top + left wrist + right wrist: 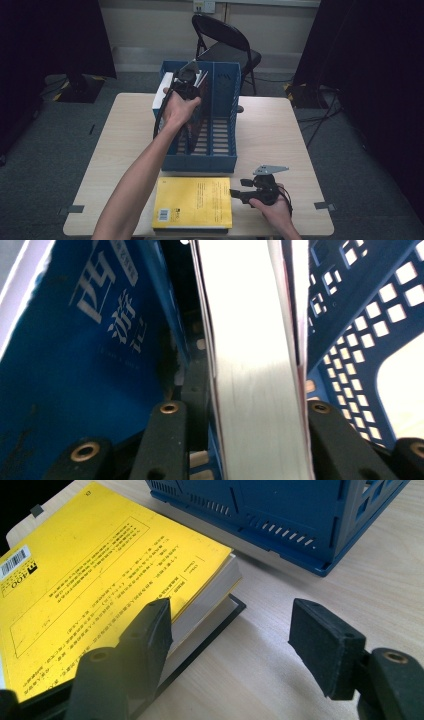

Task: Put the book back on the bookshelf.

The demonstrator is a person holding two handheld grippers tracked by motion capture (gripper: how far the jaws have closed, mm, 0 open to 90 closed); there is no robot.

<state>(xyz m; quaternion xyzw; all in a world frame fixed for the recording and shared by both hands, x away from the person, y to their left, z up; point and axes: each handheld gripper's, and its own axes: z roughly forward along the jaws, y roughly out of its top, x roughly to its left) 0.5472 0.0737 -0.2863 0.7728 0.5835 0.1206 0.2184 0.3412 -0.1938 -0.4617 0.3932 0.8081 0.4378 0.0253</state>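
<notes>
- High view: the left gripper (187,75) is seen at upper centre, lowered into the left compartment of the blue file rack (223,125). A white-edged book (201,80) is held upright there, beside another book already standing in the rack.
- High view: a yellow book (192,202) is seen flat on the table (280,130) at lower centre, stacked on a darker book. The right gripper (234,192) rests just beside its right edge.
- Left gripper view: the white page block (255,360) runs up the middle, between the two jaws. Whether the pads press on it cannot be told. A blue-covered book (75,350) stands at the left, rack wall at the right.
- Right gripper view: the jaws are spread with nothing between them. The yellow book's corner (220,575) lies just behind the left pad (155,630).
- Judged progress: one book is filed, one is being set in, and the stacked two remain.
</notes>
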